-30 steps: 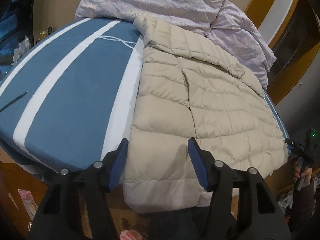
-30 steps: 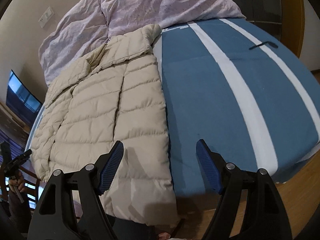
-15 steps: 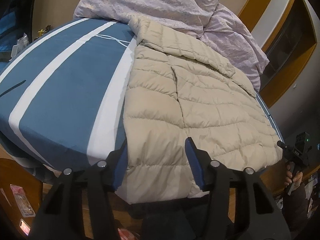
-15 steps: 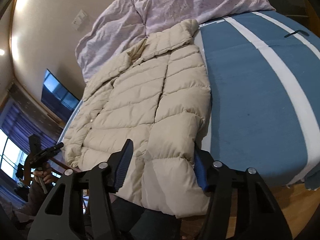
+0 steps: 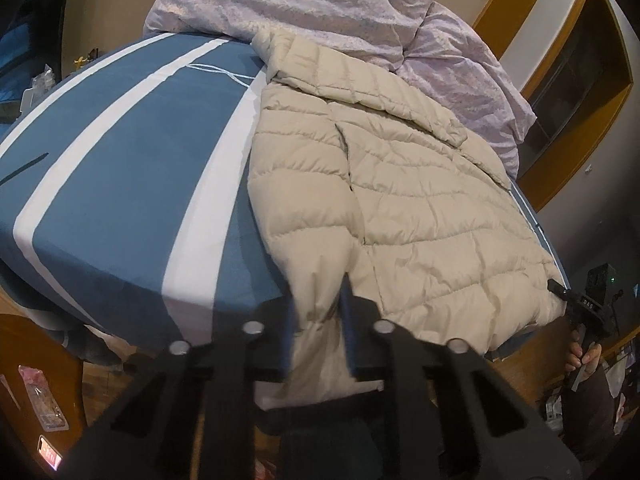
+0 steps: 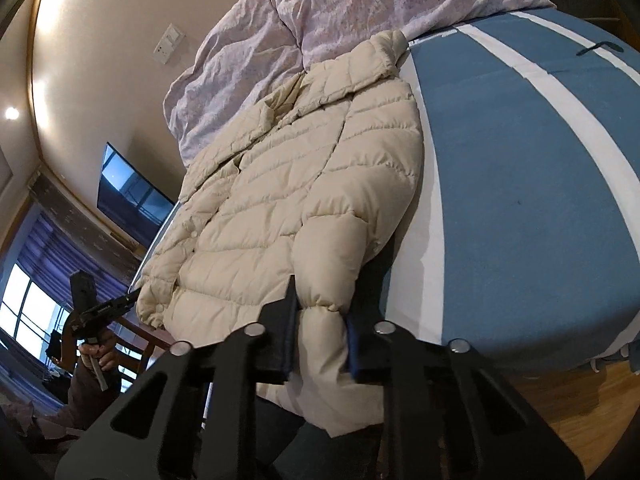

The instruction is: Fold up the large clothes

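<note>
Crowding the jacket's [image 5: 420, 208] collar is a lilac duvet [image 5: 304, 4]; left gripper [image 5: 318, 308] is closing on the hem, right gripper [image 6: 320, 312] now clamps it, both wide before.

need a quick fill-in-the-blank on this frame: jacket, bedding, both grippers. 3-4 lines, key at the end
1. The beige puffer jacket lies on a blue sheet with ____ stripes.
2. The left gripper and the right gripper each have the jacket's ____ edge between their pads.
3. Beyond the jacket's collar is a crumpled ____ duvet.

Missing words: white; bottom; lilac
</note>
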### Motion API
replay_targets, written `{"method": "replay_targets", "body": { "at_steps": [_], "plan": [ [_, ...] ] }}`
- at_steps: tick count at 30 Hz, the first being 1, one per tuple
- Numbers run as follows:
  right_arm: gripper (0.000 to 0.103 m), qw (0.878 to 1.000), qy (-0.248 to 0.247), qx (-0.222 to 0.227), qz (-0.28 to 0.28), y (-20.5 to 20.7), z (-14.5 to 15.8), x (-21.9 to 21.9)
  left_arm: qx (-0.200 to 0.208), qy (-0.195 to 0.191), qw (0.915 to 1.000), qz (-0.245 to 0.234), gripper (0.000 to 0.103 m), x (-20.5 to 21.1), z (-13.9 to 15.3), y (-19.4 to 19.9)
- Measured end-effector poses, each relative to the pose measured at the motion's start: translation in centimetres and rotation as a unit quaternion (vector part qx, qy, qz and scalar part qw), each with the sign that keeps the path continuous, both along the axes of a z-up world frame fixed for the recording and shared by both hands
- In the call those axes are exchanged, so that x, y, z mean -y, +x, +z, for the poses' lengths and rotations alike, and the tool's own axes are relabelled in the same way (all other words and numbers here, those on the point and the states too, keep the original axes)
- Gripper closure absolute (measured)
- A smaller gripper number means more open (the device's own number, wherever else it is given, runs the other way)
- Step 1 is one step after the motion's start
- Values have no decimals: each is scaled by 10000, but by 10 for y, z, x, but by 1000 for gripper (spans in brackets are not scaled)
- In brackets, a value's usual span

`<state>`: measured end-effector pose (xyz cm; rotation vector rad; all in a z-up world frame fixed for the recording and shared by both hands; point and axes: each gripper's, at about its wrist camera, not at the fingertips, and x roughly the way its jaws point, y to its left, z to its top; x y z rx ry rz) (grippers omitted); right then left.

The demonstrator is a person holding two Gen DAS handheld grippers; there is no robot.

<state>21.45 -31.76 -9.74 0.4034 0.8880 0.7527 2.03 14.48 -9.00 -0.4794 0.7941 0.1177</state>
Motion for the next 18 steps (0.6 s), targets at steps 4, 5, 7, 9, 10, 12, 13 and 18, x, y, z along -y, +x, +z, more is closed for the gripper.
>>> {"method": "replay_targets", "body": {
  "at_steps": [4,5,7,9,10,12,13,18],
  "plan": [
    [89,9996,18,239,-167,3,17,4,58,179,9998,10,95,2,10,1],
    [89,9994,24,288,-205,5,21,5,80,245,9997,12,95,3,14,2],
    [89,9988,28,389,-279,8,30,5,135,365,9992,34,96,3,23,3],
    [89,9981,5,518,-343,12,41,4,197,416,9989,69,96,1,30,5],
    [90,9978,-9,557,-364,14,45,3,233,444,9987,94,96,-1,34,6],
    [90,9971,-33,646,-408,18,53,1,315,499,9982,140,96,-3,42,7],
    [90,9967,-61,688,-428,21,58,-1,350,522,9979,164,96,-4,46,8],
    [90,9949,-251,847,-489,34,72,-10,494,623,9964,277,96,-11,61,14]
  ]
}}
